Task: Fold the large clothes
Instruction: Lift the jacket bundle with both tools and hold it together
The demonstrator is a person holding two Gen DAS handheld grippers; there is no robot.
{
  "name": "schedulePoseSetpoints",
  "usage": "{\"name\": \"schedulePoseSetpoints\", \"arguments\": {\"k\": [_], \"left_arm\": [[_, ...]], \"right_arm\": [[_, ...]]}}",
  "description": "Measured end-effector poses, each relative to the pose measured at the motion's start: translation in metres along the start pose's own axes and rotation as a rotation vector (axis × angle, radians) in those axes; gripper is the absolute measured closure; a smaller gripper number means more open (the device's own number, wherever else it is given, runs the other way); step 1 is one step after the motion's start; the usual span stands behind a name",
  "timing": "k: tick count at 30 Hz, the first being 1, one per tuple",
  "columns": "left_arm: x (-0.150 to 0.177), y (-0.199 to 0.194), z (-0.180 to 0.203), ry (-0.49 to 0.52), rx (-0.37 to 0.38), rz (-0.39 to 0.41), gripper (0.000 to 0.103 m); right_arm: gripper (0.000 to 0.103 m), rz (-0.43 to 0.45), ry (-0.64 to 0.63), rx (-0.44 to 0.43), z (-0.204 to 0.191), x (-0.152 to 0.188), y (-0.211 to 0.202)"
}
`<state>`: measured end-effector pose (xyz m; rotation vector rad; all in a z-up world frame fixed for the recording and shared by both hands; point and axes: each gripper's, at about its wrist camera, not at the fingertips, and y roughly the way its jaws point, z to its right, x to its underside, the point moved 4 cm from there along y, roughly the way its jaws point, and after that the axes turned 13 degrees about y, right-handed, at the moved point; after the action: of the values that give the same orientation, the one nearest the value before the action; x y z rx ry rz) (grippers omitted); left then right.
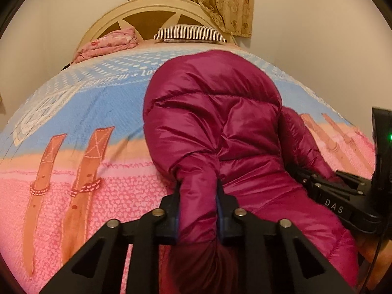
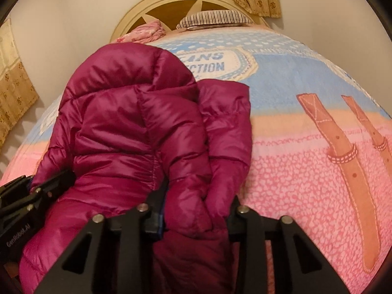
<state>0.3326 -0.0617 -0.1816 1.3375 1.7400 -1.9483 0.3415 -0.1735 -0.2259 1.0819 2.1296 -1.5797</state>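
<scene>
- Lying on the bed, the magenta puffer jacket [image 1: 215,122] runs lengthwise from its near hem, at both grippers, away toward the headboard [image 1: 152,7], hood end farthest.
- Its long axis points straight ahead of the fingers, so any fold of hem toward hood would travel along that line toward the headboard.
- The left gripper [image 1: 198,210] has its fingers [image 1: 174,208] pinching a bunched ridge of jacket fabric at the near edge.
- The right gripper [image 2: 196,215] likewise has its fingers [image 2: 153,216] clamped on a thick wad of padding, on the jacket's side away from the pink quilt.
- Both grippers sit at the same near end, side by side, neither clearly nearer the headboard.
- A sleeve panel [image 2: 225,112] lies folded beside the body in the right wrist view.
- Beyond the jacket, the patterned bedspread [image 1: 73,112] reaches a striped pillow [image 1: 191,33] and a bundled pink quilt [image 1: 110,42] against the headboard.
</scene>
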Motion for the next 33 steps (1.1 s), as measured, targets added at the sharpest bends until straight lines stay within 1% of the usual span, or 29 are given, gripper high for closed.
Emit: {"name": "schedulePoseSetpoints", "arguments": {"k": [4, 9, 14, 19, 27, 33], "left_arm": [[-0.004, -0.018, 0.001, 0.02, -0.027, 0.03, 0.085], [-0.004, -0.036, -0.007, 0.002, -0.036, 0.044, 0.086], [0.003, -0.052, -0.019, -0.013, -0.056, 0.051, 0.086], [0.011, -0.07, -0.037, -0.037, -0.09, 0.064, 0.086], [0.033, -0.098, -0.083, -0.11, -0.149, 0.08, 0.086], [0.054, -0.117, -0.118, -0.17, -0.193, 0.087, 0.086]], "right_arm": [[0.077, 0.004, 0.011, -0.033, 0.0, 0.001, -0.007], [0.079, 0.008, 0.015, -0.067, -0.006, 0.002, -0.012], [0.079, 0.001, -0.002, -0.1, -0.021, 0.003, -0.015], [0.079, -0.002, -0.035, -0.136, -0.046, 0.006, -0.018], [0.08, -0.01, -0.114, -0.172, -0.099, 0.015, -0.015], [0.08, -0.024, -0.178, -0.208, -0.109, 0.019, -0.017]]}}
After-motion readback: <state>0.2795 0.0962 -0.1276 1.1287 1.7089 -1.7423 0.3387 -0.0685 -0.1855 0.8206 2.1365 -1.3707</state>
